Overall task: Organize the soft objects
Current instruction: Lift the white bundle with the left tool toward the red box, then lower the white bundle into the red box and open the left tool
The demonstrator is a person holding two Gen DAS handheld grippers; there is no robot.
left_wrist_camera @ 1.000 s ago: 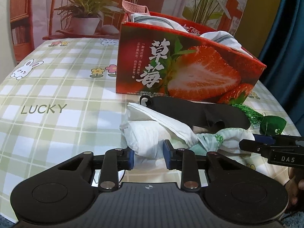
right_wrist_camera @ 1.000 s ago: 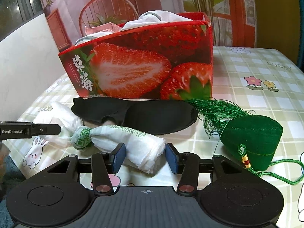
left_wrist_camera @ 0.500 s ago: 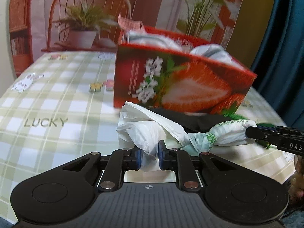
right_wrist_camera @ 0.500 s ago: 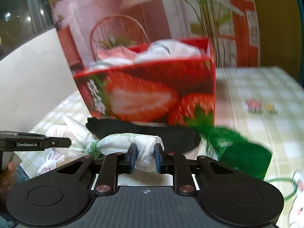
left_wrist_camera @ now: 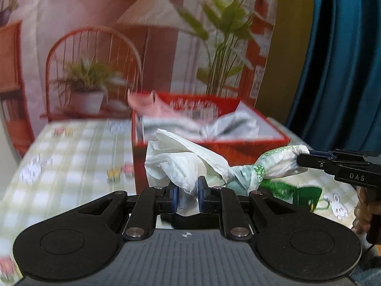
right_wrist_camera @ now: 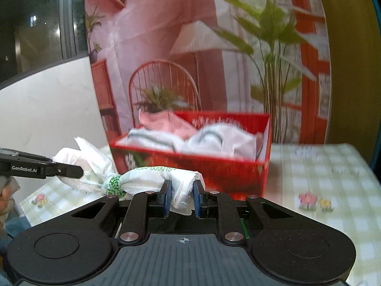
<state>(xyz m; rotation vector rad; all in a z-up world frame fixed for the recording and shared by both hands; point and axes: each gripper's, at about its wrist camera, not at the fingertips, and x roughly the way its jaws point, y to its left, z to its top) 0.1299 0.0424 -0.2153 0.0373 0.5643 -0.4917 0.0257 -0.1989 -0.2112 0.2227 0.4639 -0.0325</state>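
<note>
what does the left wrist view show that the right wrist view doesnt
Only the left wrist view: the dark green tasselled pouch and teal curtain.

Only the right wrist view: a dark window and white wall.

Both: the knotted white plastic bag held at its ends by the left claw and right claw, and the red strawberry box.

Between my blue pads (left_wrist_camera: 175,196) hangs a white plastic bag (left_wrist_camera: 181,164), its knot printed in a green check with green lettering beyond. My gripper bodies are black. The box (right_wrist_camera: 238,171) is red, holding white cloth with grey stripes (right_wrist_camera: 214,140) and a pink item (left_wrist_camera: 147,101). The tablecloth (left_wrist_camera: 71,152) is pale green-and-white check with small flowers. The pouch (left_wrist_camera: 307,194) is dark green.
</note>
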